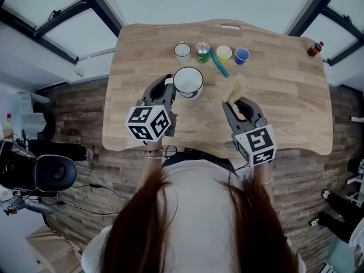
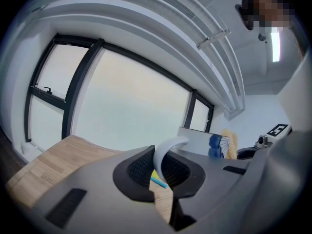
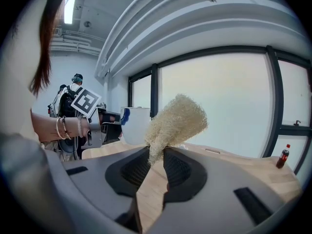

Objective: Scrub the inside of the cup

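The cup (image 1: 188, 82), a white mug with a blue mark on its side, is near the middle of the wooden table (image 1: 296, 107). Its handle (image 1: 169, 81) points left. The left gripper (image 1: 164, 89) reaches in from the near left, and in the left gripper view its jaws are pressed onto the curved white handle (image 2: 165, 151) with no gap showing. The cup's body (image 2: 195, 139) lies just beyond them, to the right. No view shows whether the cup rests on the wood or is raised off it.

The right gripper (image 1: 241, 104) is to the right of the cup and apart from it. Its jaws pinch the lower end of a pale, fibrous scrubber (image 1: 237, 87). In the right gripper view the scrubber (image 3: 176, 120) fans out above the closed jaws, and the cup (image 3: 135, 124) stands to the left of it and farther off. The scrubber is outside the cup, beside its right wall.

Along the far side of the table runs a row: a small white cup (image 1: 182, 52), a green can (image 1: 202, 51), a yellow cup (image 1: 224, 53) and a blue cup (image 1: 242, 55). A teal stick (image 1: 219, 65) lies slanted just near of them. A red-capped bottle (image 1: 314, 49) stands beyond the table's far right corner.
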{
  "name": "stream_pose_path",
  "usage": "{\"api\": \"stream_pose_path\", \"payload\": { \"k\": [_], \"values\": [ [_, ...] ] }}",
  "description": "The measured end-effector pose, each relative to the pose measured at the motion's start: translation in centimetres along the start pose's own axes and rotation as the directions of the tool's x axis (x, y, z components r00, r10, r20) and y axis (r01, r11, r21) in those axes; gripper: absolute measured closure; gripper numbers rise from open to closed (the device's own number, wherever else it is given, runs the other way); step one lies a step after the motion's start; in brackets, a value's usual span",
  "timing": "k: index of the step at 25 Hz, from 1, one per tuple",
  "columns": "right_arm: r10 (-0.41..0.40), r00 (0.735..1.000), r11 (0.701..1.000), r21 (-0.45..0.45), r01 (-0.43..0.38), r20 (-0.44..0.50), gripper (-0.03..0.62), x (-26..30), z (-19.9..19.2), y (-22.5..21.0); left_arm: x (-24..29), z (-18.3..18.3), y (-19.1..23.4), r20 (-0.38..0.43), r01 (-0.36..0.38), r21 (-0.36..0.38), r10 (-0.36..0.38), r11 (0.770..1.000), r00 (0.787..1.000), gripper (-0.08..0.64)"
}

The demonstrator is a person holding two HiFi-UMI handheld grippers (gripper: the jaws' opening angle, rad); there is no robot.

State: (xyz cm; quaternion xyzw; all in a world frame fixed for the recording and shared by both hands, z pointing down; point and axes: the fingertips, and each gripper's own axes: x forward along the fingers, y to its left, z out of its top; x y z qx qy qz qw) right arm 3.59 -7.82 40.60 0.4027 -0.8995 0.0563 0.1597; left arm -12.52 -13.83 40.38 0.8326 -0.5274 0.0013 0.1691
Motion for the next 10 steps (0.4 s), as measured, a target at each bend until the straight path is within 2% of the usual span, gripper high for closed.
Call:
{"api": "stream_pose_path", "payload": {
  "k": [10],
  "values": [
    [-0.006, 1.0, 1.0, -0.001, 0.006, 0.005, 0.5, -0.03, 0.02, -0.2, 0.06, -0.13, -0.18, -0.001, 0.008, 0.0, -0.008, 1.0, 1.0, 0.531]
  ]
}}
